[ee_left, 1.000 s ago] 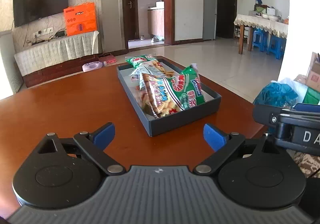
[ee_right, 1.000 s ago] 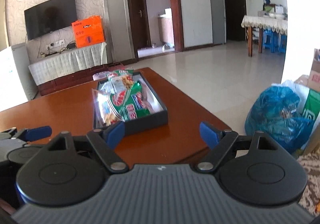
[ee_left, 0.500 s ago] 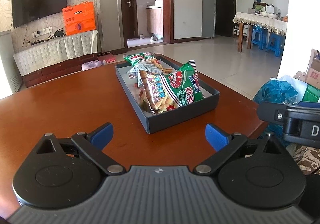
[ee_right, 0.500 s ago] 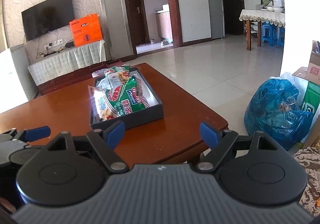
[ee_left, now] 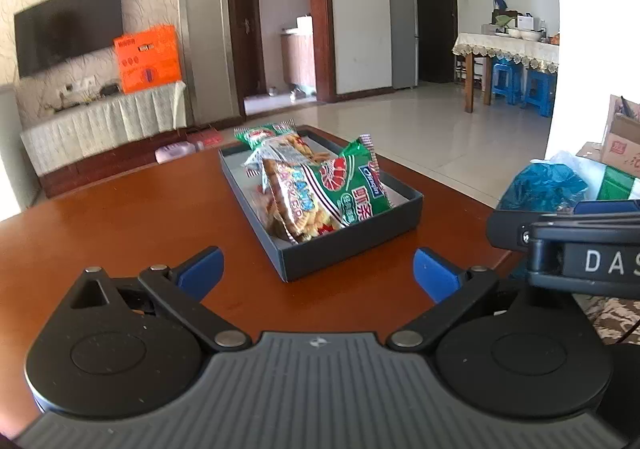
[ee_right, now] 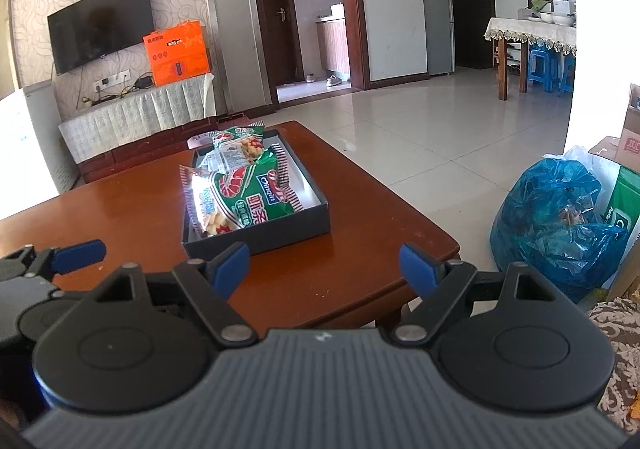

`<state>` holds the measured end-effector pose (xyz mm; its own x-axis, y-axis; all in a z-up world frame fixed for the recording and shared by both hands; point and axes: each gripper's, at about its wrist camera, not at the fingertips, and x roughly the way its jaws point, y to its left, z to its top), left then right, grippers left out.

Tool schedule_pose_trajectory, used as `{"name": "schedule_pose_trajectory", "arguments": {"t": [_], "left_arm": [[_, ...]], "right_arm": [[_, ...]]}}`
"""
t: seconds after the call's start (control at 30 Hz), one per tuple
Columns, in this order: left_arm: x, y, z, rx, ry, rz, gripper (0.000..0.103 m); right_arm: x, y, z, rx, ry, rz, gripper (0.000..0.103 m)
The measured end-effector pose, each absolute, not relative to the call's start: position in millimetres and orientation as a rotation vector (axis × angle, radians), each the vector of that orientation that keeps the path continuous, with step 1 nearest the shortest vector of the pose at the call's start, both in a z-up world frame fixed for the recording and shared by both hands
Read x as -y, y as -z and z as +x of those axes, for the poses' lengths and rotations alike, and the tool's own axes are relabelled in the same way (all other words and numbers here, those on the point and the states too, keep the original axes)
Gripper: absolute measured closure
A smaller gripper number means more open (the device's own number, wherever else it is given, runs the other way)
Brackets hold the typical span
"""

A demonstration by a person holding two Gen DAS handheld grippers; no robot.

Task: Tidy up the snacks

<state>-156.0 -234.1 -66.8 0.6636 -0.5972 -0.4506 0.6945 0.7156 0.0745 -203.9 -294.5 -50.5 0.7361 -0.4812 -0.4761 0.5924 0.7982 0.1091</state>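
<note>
Snacks (ee_left: 320,193) lie piled in the tray (ee_left: 352,249) on the bench (ee_left: 120,229). Bags look light, soft and slippery; better to pinch a crimped edge. Left hand-held gripper (ee_left: 316,273), just opened wider, and right hand-held gripper (ee_right: 324,265) are both open, empty.

Green shrimp-chip bag (ee_left: 352,189) in the dark tray (ee_left: 352,245): "Qinqin" on a blue patch, big white Chinese chars below, not all clear. Bag just left of it (ee_left: 298,205): blue lettering, unreadable. Right gripper body (ee_left: 592,261) at right edge: white "DAS", cut off.
</note>
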Motion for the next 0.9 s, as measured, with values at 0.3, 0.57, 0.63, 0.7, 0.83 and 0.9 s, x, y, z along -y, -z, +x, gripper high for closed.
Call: {"name": "schedule_pose_trajectory", "arguments": {"t": [0.3, 0.57, 0.63, 0.7, 0.83, 0.9], "left_arm": [[236, 66, -158, -0.429, 0.704, 0.226, 0.0], [234, 68, -158, -0.449, 0.702, 0.21, 0.0], [234, 68, -159, -0.455, 0.706, 0.206, 0.0], [234, 69, -160, -0.455, 0.707, 0.208, 0.0], [233, 69, -162, -0.451, 0.711, 0.218, 0.0], [233, 69, -163, -0.448, 0.714, 0.221, 0.0]], "right_arm": [[292, 46, -205, -0.443, 0.598, 0.234, 0.019], [291, 43, -207, -0.439, 0.606, 0.193, 0.019], [291, 43, -207, -0.444, 0.604, 0.187, 0.019], [290, 42, -207, -0.45, 0.597, 0.176, 0.019], [287, 39, -204, -0.461, 0.576, 0.147, 0.019], [286, 40, -203, -0.465, 0.568, 0.139, 0.019]]}}
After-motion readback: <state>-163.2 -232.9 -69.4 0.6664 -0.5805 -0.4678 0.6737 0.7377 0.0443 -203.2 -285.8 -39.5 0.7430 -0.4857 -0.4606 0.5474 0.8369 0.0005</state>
